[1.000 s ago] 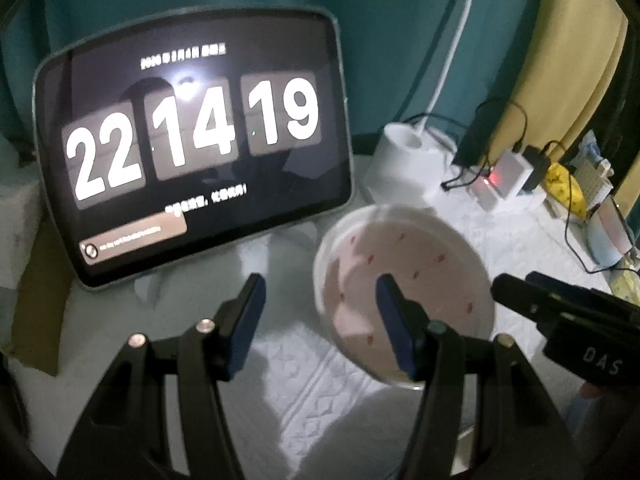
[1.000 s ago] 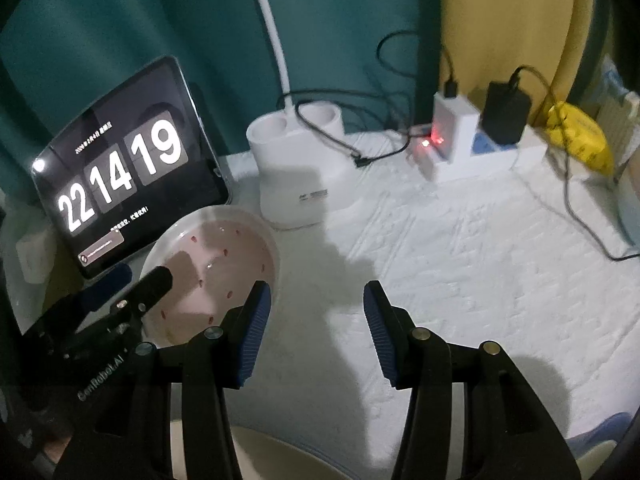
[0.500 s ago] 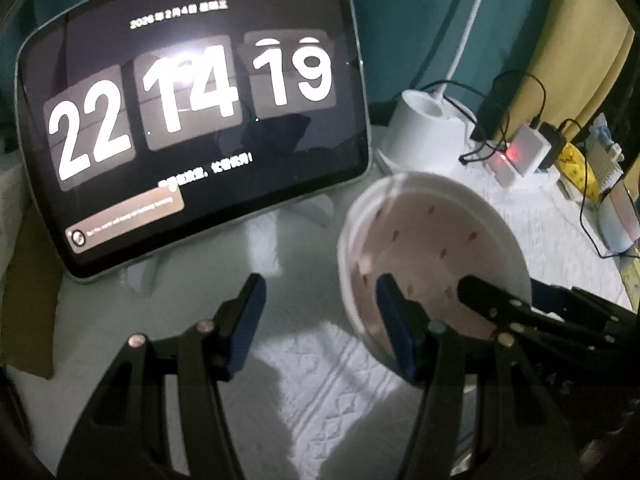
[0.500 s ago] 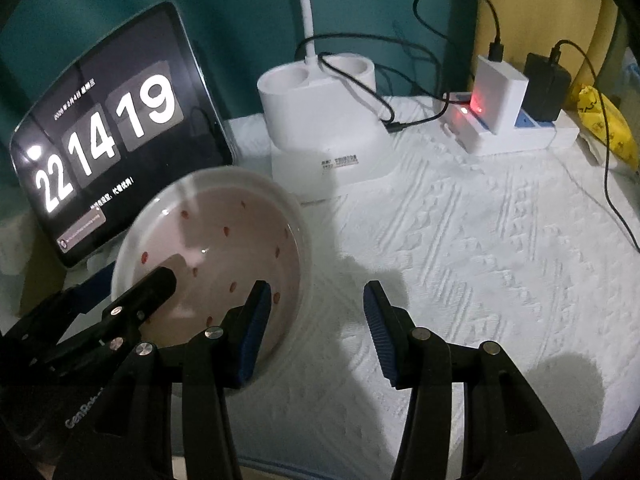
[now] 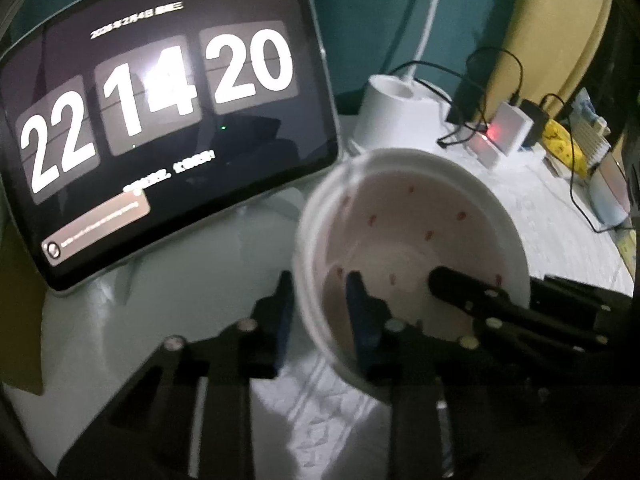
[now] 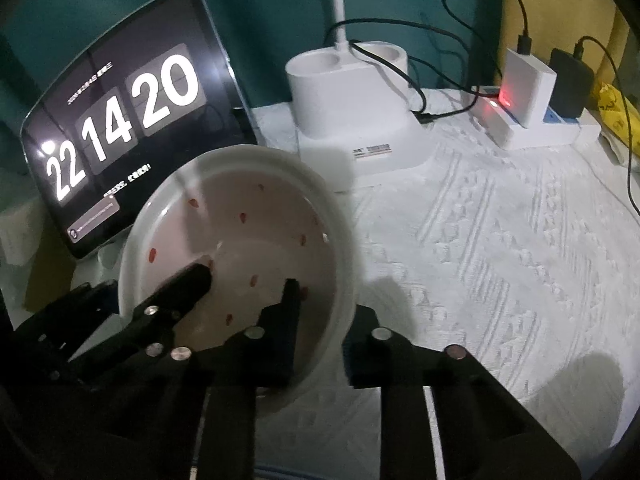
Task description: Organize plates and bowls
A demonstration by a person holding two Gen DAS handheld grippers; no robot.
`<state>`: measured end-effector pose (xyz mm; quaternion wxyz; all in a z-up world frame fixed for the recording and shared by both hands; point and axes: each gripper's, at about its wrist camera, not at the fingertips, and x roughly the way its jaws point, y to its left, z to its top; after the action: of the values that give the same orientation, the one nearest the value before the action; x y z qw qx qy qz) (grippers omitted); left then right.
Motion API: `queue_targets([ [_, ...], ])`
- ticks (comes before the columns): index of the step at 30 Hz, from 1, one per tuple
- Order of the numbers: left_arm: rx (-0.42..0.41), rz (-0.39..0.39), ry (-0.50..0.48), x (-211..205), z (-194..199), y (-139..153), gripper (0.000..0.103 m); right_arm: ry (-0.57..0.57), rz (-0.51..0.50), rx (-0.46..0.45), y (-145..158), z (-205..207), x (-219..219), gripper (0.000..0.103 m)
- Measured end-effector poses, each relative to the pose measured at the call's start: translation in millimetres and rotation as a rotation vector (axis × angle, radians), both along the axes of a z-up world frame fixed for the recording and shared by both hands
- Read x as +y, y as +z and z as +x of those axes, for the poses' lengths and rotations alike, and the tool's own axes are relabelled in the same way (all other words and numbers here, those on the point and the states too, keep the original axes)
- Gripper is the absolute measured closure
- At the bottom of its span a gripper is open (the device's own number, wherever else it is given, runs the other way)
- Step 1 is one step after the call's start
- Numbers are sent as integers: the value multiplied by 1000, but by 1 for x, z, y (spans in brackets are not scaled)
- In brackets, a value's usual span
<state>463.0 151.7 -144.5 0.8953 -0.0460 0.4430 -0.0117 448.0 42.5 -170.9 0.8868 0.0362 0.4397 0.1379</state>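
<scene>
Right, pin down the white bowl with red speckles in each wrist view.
Left wrist: white bowl with red speckles sits right of centre, left gripper clamped on its near rim.
Right wrist: bowl sits left of centre, right gripper clamped on its rim.
Shared landmark: tablet clock.

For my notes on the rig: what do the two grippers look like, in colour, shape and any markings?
Both are alike. The left gripper and the right gripper are matte black, each with two angular, tapering fingers bearing dark blue pads inside. Round silver pins sit at the finger joints. No lettering, cable, hand or sleeve shows now.
</scene>
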Motion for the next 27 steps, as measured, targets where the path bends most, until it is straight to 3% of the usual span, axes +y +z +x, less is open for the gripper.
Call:
queue_targets([
  [13,-40,9,-14,-3,-7,7,88,-9,41,-6,3,-10,-8,87],
  [27,-152,2,-30,-7,-39,43,87,-19,54,-105,43,-47,-17,88],
])
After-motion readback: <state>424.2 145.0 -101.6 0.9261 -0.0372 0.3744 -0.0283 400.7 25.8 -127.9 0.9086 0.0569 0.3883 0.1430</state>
